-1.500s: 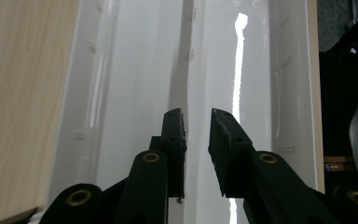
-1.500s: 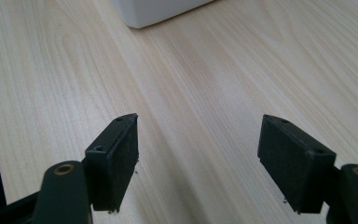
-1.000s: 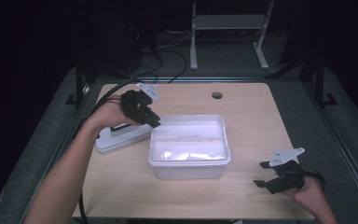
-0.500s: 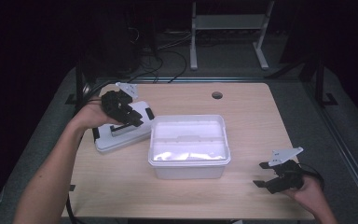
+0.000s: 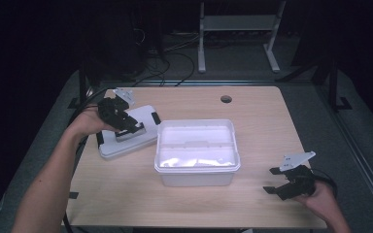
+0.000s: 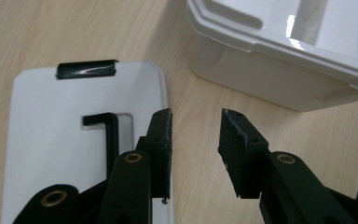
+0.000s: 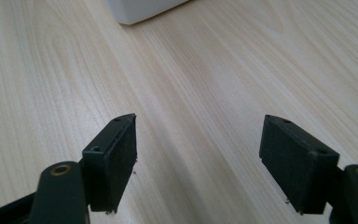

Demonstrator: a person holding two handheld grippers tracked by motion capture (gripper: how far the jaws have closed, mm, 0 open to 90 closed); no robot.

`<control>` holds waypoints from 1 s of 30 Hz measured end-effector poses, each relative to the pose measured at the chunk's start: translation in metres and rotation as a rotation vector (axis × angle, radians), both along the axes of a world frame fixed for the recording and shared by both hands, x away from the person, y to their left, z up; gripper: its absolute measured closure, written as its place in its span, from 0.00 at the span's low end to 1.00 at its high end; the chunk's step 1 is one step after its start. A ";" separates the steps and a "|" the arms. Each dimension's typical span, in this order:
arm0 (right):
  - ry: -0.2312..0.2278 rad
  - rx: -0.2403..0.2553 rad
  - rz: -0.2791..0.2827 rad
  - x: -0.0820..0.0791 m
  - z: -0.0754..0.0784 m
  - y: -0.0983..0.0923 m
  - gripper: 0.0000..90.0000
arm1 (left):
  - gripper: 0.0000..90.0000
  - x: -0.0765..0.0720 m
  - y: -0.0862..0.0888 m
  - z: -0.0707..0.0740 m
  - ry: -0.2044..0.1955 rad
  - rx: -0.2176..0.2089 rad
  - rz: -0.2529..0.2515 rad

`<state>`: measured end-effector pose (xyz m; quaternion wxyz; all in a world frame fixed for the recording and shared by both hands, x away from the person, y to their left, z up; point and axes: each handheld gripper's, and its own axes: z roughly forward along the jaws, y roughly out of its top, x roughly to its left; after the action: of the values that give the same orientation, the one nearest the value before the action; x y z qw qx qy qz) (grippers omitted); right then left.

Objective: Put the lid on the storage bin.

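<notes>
My left gripper (image 6: pixel 195 154) hangs over the right edge of the white lid (image 6: pixel 70 140), its jaws having just been opening with nothing between them. A black latch (image 6: pixel 86 69) sits on the lid's far end. The white container (image 6: pixel 279 60) stands beyond, apart from the lid on the wooden table (image 6: pixel 51 32).

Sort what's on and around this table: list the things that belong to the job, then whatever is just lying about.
In the job:
- white lid, flat on the table
- open white container
- left tool, open, at the lid's edge, its jaws just opening with nothing between them

Lying about:
- right tool, open, idle on the wooden table
- metal stand beyond the table
</notes>
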<state>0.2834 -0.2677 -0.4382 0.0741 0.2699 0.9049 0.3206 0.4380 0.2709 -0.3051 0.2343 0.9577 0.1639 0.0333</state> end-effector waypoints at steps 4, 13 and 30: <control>0.002 -0.008 -0.002 0.001 0.000 -0.001 0.29 | 0.69 0.003 0.008 -0.011 0.006 0.006 0.024; 0.001 -0.017 -0.006 0.001 0.000 -0.001 0.29 | 0.66 0.016 0.021 -0.036 0.025 0.026 0.082; 0.002 -0.020 -0.011 -0.002 0.000 -0.001 0.29 | 0.63 0.044 0.022 -0.078 0.048 0.115 0.120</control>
<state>0.2813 -0.2689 -0.4378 0.0778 0.2744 0.9067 0.3108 0.4819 0.2930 -0.3828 0.1726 0.9585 0.2244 0.0337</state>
